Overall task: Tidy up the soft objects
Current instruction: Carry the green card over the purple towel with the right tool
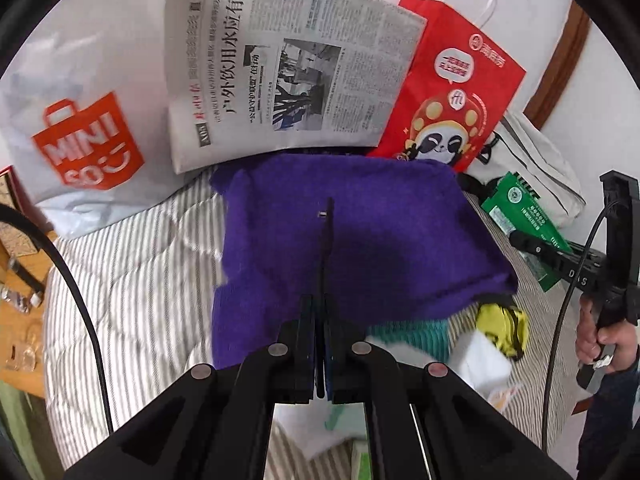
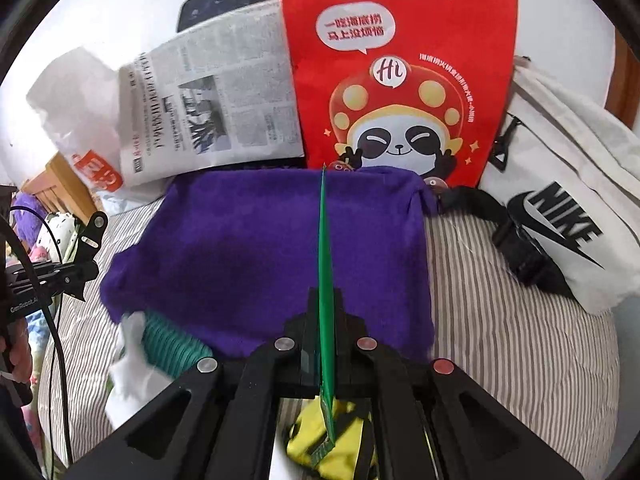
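Note:
A purple knit cloth lies spread on the striped bed, over a teal knit piece; it also shows in the right wrist view. A yellow soft item lies at its near right corner, below my right gripper. My left gripper is shut on a thin dark flat piece, seen edge-on above the cloth. My right gripper is shut on a flat green packet, seen edge-on; the packet also shows in the left wrist view.
A newspaper, a red panda paper bag, a white Miniso bag and a white Nike bag stand along the wall. White soft items lie on the striped bedding. Wooden furniture is left.

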`<state>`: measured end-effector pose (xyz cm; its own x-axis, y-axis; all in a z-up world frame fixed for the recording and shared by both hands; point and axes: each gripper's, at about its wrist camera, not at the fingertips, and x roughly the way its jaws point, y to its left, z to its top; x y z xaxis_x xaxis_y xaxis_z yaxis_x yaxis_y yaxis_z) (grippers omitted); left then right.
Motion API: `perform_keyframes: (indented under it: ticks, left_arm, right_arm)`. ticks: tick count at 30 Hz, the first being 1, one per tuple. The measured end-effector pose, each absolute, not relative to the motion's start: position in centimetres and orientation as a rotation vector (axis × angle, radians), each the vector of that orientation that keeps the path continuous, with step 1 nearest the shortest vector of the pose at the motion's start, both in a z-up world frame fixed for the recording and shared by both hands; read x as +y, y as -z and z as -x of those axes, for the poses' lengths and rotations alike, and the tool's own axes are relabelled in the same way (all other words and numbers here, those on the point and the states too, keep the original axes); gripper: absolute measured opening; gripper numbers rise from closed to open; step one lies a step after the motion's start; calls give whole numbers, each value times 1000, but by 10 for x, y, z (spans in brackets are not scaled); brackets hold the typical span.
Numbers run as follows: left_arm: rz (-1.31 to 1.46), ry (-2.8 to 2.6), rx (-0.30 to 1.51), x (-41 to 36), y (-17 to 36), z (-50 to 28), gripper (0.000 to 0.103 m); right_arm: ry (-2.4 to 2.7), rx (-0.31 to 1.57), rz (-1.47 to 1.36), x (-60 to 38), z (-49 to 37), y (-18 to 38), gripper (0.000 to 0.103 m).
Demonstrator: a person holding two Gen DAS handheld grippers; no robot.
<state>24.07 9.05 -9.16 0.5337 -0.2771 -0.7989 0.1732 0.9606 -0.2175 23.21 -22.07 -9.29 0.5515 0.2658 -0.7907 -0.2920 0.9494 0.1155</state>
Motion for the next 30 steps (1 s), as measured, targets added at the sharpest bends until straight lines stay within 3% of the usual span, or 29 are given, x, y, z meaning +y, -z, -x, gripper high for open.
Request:
perform_keyframes:
  ticks: [30]
  left_arm:
    - [116,203,1175,69,166,-373,4]
  right_arm:
    - [-278,1062,75,-209,-356,173,3]
